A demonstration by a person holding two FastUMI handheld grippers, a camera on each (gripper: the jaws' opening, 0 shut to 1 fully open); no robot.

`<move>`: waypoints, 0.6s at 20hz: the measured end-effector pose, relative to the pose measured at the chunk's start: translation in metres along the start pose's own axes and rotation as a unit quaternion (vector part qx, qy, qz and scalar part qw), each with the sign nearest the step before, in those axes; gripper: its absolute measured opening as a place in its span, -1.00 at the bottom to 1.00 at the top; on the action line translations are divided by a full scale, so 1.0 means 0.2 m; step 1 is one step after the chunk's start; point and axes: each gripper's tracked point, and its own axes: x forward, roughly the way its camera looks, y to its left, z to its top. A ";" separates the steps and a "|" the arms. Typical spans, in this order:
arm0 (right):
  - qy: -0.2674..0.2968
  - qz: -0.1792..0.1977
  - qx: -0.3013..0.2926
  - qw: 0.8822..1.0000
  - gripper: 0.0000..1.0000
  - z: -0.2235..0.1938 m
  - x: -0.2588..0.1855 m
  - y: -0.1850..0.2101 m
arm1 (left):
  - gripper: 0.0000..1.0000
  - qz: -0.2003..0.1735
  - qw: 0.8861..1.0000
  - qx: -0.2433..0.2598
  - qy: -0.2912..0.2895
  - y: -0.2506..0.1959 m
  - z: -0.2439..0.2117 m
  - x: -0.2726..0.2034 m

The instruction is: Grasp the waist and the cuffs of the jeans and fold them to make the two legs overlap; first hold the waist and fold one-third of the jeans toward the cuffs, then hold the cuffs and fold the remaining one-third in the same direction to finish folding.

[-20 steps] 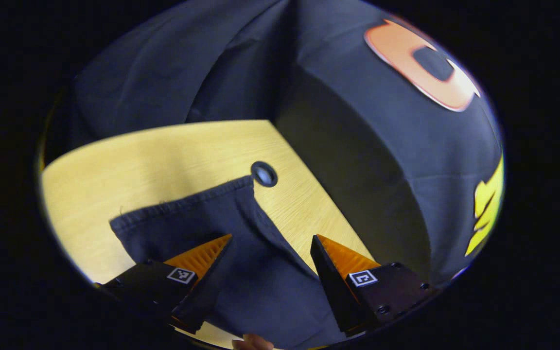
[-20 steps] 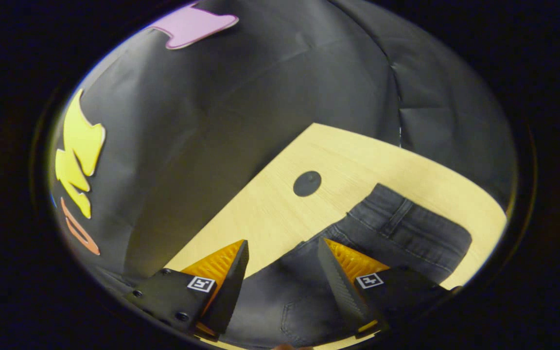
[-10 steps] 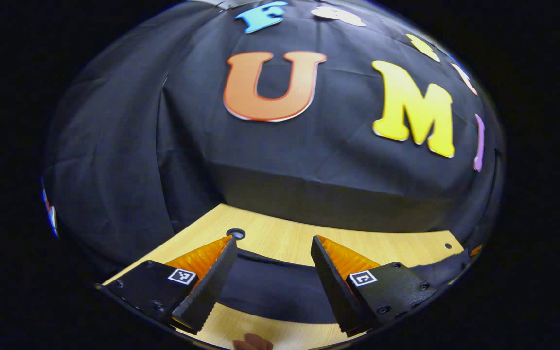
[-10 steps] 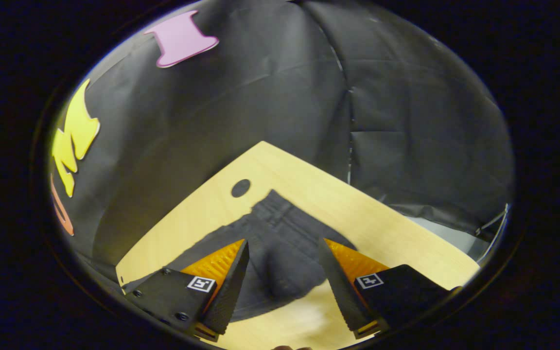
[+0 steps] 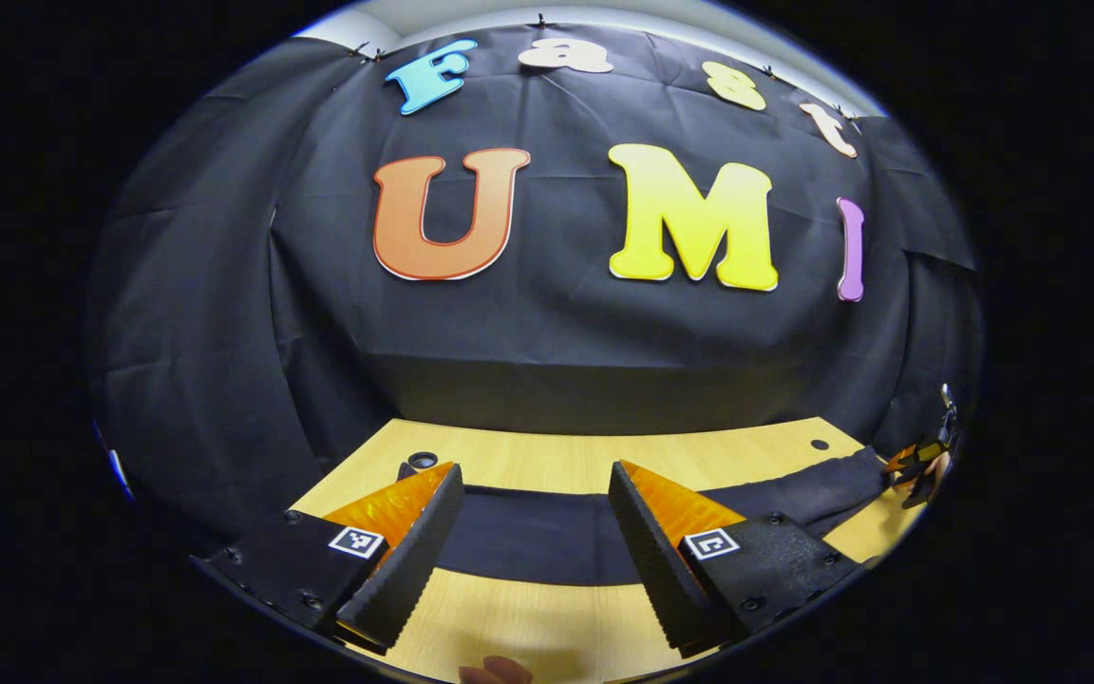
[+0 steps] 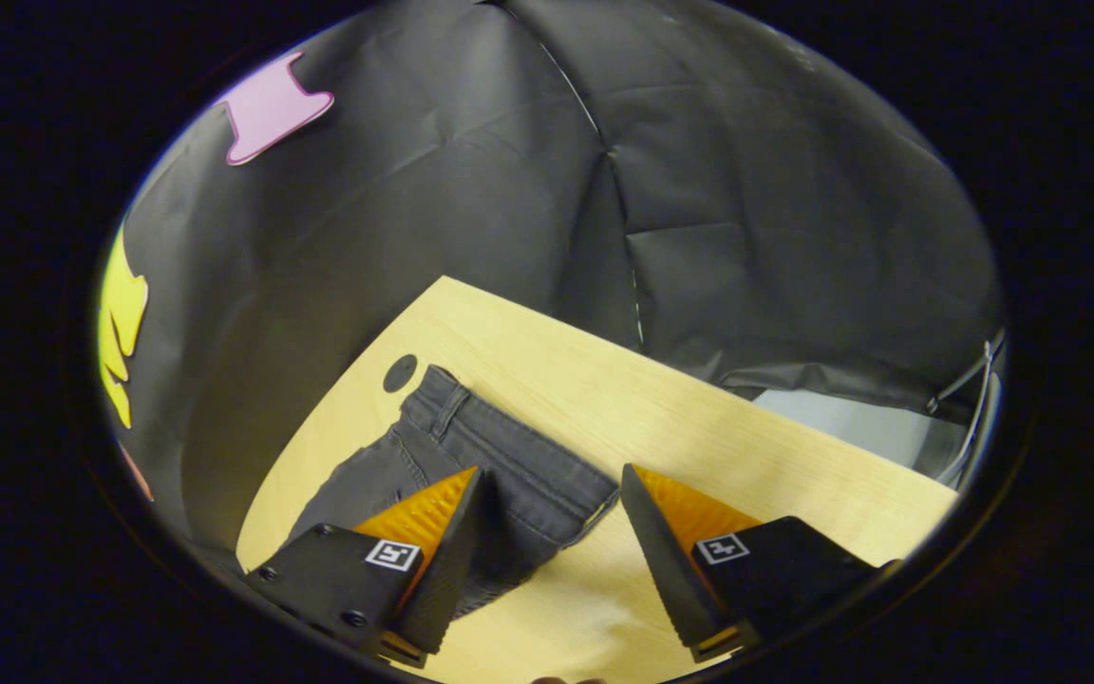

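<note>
Two grippers in my hands, left gripper (image 5: 533, 518) gaping wide over the dark jeans (image 5: 547, 541) stretched flat across the wooden table (image 5: 594, 456), right gripper (image 6: 552, 522) likewise wide, holding nothing, waistband (image 6: 499, 456) lying just ahead of its fingers.

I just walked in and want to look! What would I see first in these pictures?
First come the dark jeans, lying flat in a long strip across the yellow wooden table. In the right gripper view the waist end sits near a round hole in the table. Close up at the bottom, each view has open orange-and-black tongs, the left tongs and the right tongs, holding nothing.
</note>
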 end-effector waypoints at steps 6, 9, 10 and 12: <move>0.006 0.010 -0.023 1.000 0.41 -0.01 0.00 0.04 | 0.98 -0.009 1.000 -0.012 0.010 -0.03 -0.02 -0.04; 0.002 0.021 -0.036 0.999 0.03 -0.01 0.02 0.07 | 0.97 -0.004 1.000 -0.018 0.018 -0.02 -0.04 -0.06; 0.003 0.026 -0.047 0.999 -0.31 -0.01 0.02 0.08 | 0.98 -0.001 1.000 -0.021 0.018 -0.01 -0.05 -0.07; -0.009 0.007 -0.080 0.997 -0.65 0.00 0.02 0.08 | 0.98 0.003 1.000 -0.024 0.018 0.02 -0.06 -0.11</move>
